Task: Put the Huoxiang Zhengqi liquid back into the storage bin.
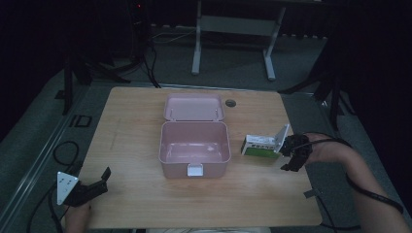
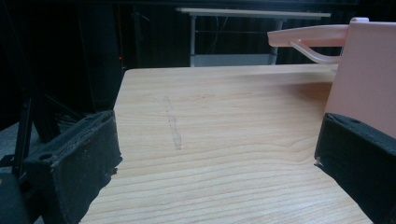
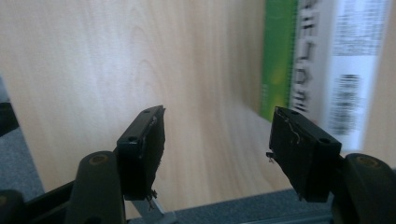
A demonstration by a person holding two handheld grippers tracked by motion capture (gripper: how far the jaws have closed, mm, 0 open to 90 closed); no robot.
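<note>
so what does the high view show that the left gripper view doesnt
The high view alone shows the green and white carton beside the right gripper, the inside of the open pink box, the small round hole in the table and both forearms. The left gripper view alone shows the pale scuff line on the wood up close, between its own open jaws. Both show the wooden table, the pink box with its lid raised, the left gripper and the dark room with a desk frame beyond.

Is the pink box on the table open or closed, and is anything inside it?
Open and empty. The pink box has its lid folded back flat behind it, and the high view shows only bare pink floor inside.
</note>
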